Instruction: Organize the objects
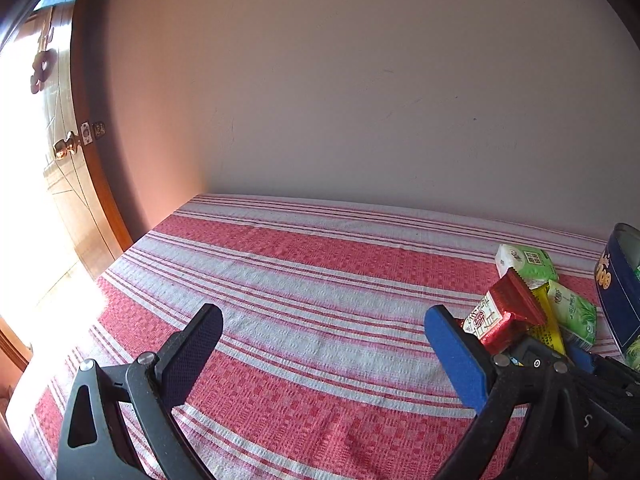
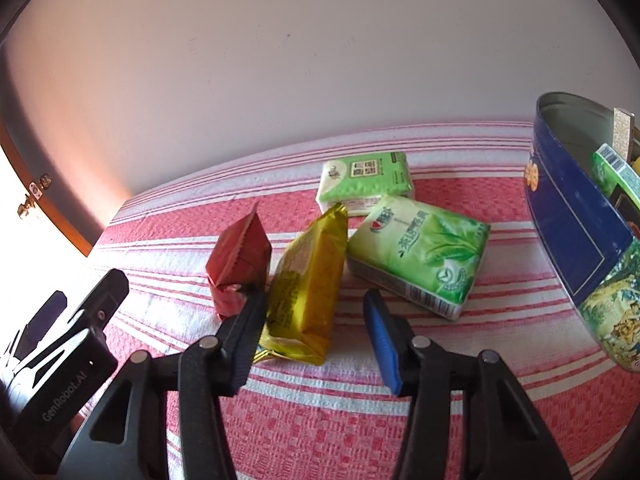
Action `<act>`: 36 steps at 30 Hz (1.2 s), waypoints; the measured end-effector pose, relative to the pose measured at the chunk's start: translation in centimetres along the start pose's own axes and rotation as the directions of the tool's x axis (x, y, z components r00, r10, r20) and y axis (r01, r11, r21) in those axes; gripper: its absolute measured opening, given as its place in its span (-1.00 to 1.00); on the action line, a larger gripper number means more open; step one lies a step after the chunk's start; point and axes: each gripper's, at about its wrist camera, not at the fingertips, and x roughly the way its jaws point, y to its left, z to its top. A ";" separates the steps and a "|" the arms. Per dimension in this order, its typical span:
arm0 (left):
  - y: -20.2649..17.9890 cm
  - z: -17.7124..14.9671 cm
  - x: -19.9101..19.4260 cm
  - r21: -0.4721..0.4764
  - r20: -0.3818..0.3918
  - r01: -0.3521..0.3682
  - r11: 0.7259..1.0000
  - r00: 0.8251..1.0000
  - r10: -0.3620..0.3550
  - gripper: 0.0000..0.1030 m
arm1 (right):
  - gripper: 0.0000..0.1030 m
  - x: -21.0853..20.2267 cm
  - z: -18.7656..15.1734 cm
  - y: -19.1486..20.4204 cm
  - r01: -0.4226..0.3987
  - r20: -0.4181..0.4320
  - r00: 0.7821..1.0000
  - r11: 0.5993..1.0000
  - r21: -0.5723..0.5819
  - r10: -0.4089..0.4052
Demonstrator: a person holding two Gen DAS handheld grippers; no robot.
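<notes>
Cloth (image 2: 360,420) on the bench: red-pink woven checks with white bands and thin red stripes. Yellow-gold foil packet (image 2: 308,284) with small dark print. Red foil packet (image 2: 240,260), its other side white with red print in the left wrist view. Two tissue packs: near one (image 2: 420,252) light green with leaf picture, far one (image 2: 364,178) green and white with dark square code. Tin (image 2: 572,216) dark blue, yellow lettering, green landscape picture low down. Wall (image 1: 360,80) plain pale. Door (image 1: 80,200) brown wood, brass knob (image 1: 66,148).
</notes>
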 end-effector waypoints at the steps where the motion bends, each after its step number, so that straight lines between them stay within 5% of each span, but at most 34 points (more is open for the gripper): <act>1: -0.1 0.0 -0.1 0.005 0.003 0.002 1.000 1.000 -0.002 0.98 | -0.21 0.4 0.1 0.1 -0.006 -0.010 1.000 1.000 0.002 0.006; 9: 0.4 0.2 0.1 -0.059 -0.011 0.144 0.988 0.989 -0.145 0.98 | -0.63 -1.4 -0.6 0.2 -0.059 0.032 0.998 0.998 -0.029 0.060; 15: -0.3 0.0 -0.4 -0.058 0.012 0.262 0.963 0.965 -0.262 0.98 | -0.63 -5.3 -1.4 -1.6 -0.113 0.106 0.987 0.992 -0.059 0.119; 19: -2.5 -0.2 -0.7 -0.002 -0.002 0.322 0.947 0.947 -0.322 0.98 | -0.64 -7.8 -1.5 -2.8 -0.056 0.186 0.980 0.995 -0.080 0.070; 27: -7.8 -0.3 0.9 0.107 -0.103 0.315 0.943 0.947 -0.304 0.98 | -0.63 -12.3 -1.0 -6.5 0.073 0.336 0.941 0.993 -0.096 -0.037; 33: -11.2 -0.2 4.2 0.106 -0.212 0.242 0.965 0.953 -0.216 0.97 | -0.64 -11.1 -0.2 -7.8 0.042 0.301 0.953 0.999 -0.025 -0.033; 36: -11.6 -0.5 6.1 0.072 -0.302 0.240 0.968 0.930 -0.209 0.65 | -0.64 -11.2 0.0 -7.8 0.037 0.307 0.951 0.999 -0.021 -0.029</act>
